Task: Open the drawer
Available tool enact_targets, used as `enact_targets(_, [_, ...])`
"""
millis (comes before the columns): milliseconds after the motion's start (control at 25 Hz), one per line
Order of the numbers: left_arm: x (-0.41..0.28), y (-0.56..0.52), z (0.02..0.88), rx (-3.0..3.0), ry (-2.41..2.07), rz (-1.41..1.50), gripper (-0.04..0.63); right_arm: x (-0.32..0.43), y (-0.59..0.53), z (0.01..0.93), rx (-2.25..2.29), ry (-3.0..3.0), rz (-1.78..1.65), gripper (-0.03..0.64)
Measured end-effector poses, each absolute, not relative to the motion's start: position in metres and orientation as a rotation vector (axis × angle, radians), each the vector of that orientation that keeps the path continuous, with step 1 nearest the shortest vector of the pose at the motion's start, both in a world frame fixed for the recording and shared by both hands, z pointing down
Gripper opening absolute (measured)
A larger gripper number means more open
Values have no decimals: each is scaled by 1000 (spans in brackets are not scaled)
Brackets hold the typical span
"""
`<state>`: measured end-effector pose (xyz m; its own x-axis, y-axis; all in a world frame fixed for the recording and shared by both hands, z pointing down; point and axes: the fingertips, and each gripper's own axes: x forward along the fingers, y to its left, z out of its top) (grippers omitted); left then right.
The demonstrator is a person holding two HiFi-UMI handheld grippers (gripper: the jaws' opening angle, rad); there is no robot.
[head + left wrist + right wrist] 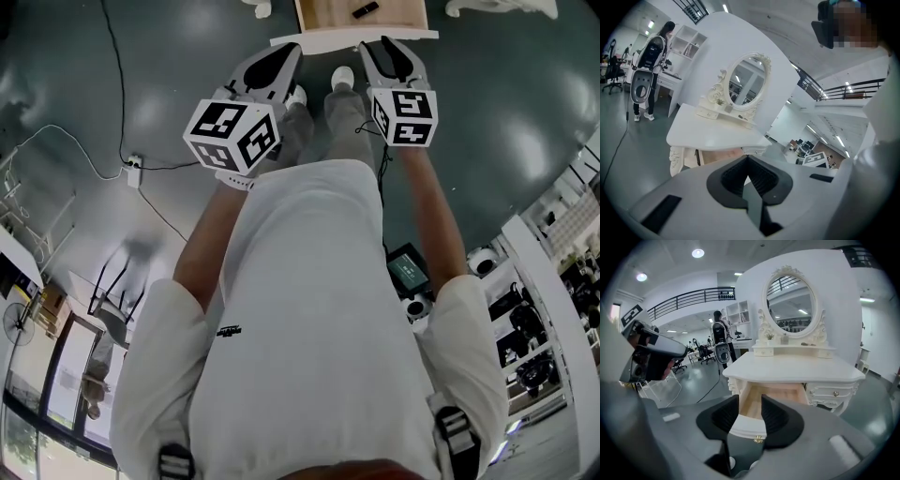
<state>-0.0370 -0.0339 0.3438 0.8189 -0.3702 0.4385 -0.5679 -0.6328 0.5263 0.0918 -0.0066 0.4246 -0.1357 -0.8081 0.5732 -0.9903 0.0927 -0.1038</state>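
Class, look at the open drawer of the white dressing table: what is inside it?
A small dark object lies on the bare wooden floor of the drawer. Its back part is hidden under the tabletop.

Clothing: a white short-sleeved cotton T-shirt (319,309) with a small black print (230,331) on its left side, grey trousers (330,117) and white shoes (342,77). Two dark webbing straps with grey buckles (455,429) lie at the near shoulders.

Left gripper (278,52) and right gripper (386,47): light grey moulded shells with black ribbed jaw pads (776,416). Each carries a white cube with black square markers (234,134).
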Motion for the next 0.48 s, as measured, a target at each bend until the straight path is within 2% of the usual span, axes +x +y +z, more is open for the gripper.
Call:
enact_targets(320, [-45,-35,333,2338,-683,363,9,92,-10,379,1818,-2031,649,111])
enact_targets(360, [-45,-36,331,2343,-683,361,9,92,-10,372,1822,-2035,644,97])
enact_targets(440, [-46,-36,329,2351,-684,355,9,92,-10,360,1837,-2047,631,27])
enact_targets(480, [-47,-37,328,2355,-685,351,9,93,-11,356,1847,-2055,629,23])
